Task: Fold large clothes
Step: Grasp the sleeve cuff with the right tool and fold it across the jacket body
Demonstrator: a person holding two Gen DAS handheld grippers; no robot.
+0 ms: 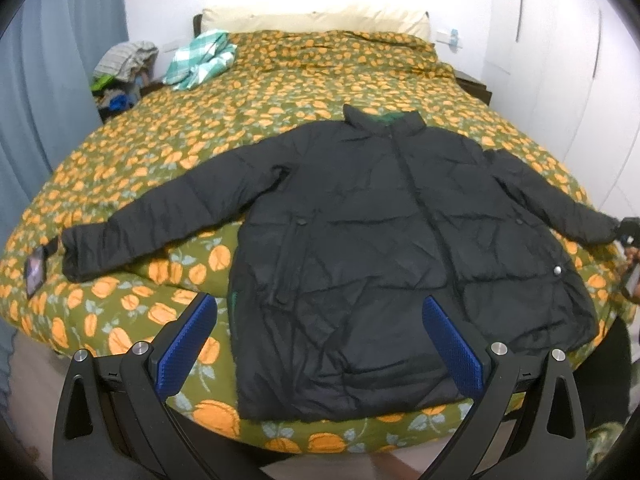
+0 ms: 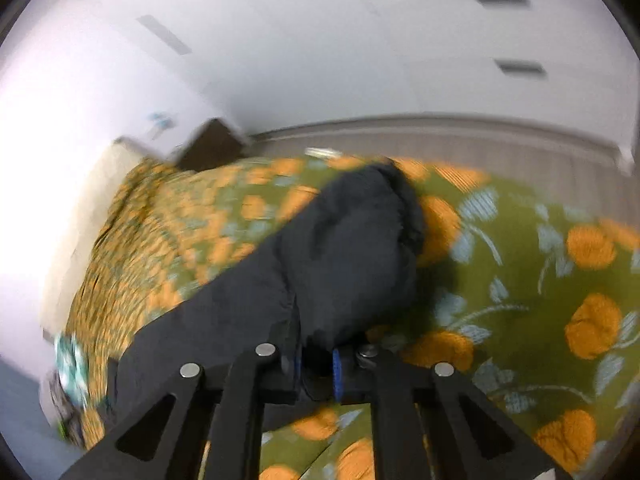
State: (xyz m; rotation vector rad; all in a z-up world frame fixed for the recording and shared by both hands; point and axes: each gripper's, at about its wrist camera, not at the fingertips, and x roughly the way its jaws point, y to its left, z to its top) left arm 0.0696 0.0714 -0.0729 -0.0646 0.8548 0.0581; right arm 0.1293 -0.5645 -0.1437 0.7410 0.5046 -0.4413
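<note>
A black puffer jacket (image 1: 380, 220) lies face up on the bed with the orange-flower green cover (image 1: 280, 92), zipped, collar toward the pillows, both sleeves spread out. My left gripper (image 1: 320, 302) hovers open above the jacket's lower hem, its blue pads (image 1: 188, 344) wide apart with nothing between them. At the far right edge of the left wrist view, my right gripper (image 1: 628, 232) is at the end of the right sleeve. In the blurred right wrist view, my right gripper (image 2: 316, 356) is shut on the sleeve's cuff (image 2: 344, 248), which bunches up ahead of the fingers.
A teal checked cloth (image 1: 200, 60) lies near the cream pillows (image 1: 312, 20). A heap of clothes (image 1: 124, 64) sits on the left nightstand beside a blue curtain (image 1: 48, 80). White wardrobe doors (image 1: 560, 60) stand on the right. A small dark device (image 1: 35, 272) lies by the left cuff.
</note>
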